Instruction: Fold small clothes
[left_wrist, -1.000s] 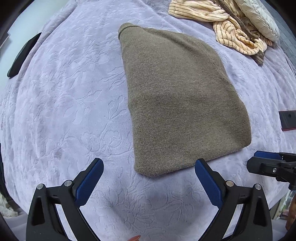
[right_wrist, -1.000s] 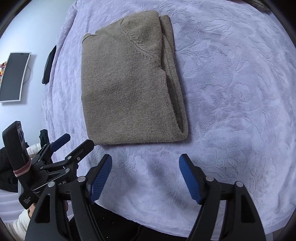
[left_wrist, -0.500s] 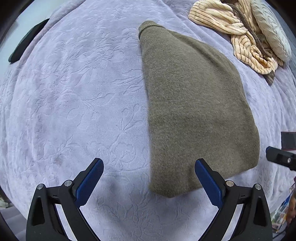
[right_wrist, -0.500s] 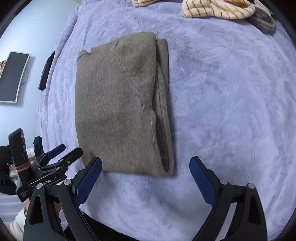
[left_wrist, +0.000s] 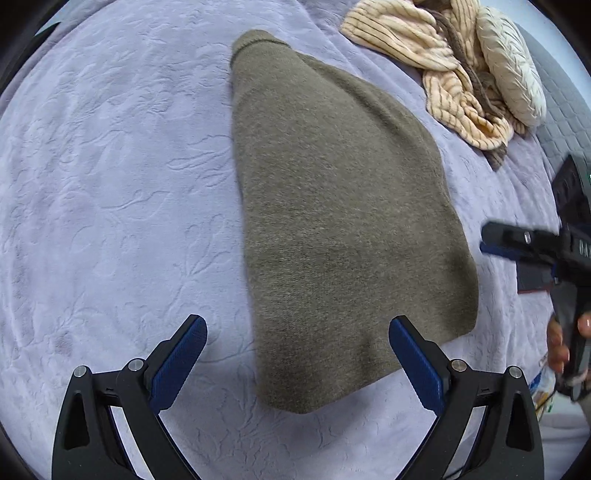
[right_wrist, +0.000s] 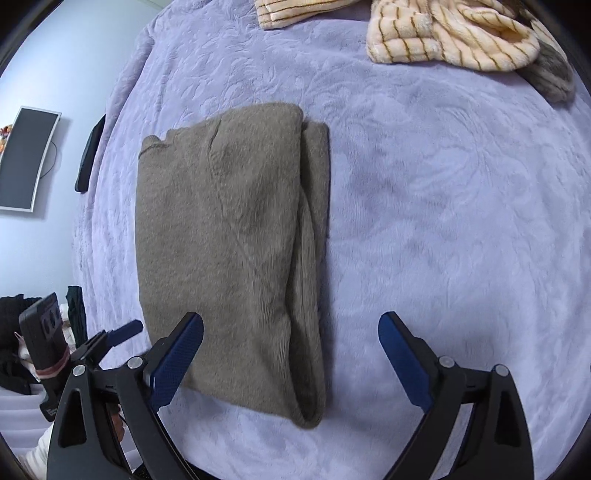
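A folded olive-brown knit sweater (left_wrist: 332, 206) lies flat on the lavender blanket (left_wrist: 110, 184); it also shows in the right wrist view (right_wrist: 229, 243), with stacked layers along its right fold. My left gripper (left_wrist: 297, 354) is open and empty, its jaws standing either side of the sweater's near left corner. My right gripper (right_wrist: 291, 350) is open and empty, its jaws standing either side of the near right corner and fold. The right gripper also shows at the right edge of the left wrist view (left_wrist: 524, 240), and the left gripper at the lower left of the right wrist view (right_wrist: 114, 334).
Cream striped garments (left_wrist: 443, 62) and a cream quilted pillow (left_wrist: 513, 62) lie at the far right of the bed; the garments also show in the right wrist view (right_wrist: 450, 40). A dark flat object (right_wrist: 90, 155) lies at the bed's left edge. A monitor (right_wrist: 26, 158) hangs on the wall.
Both grippers have moved in closer to the sweater's near edge, so it looms larger and now sits between each pair of jaws. The sweater itself has not moved.
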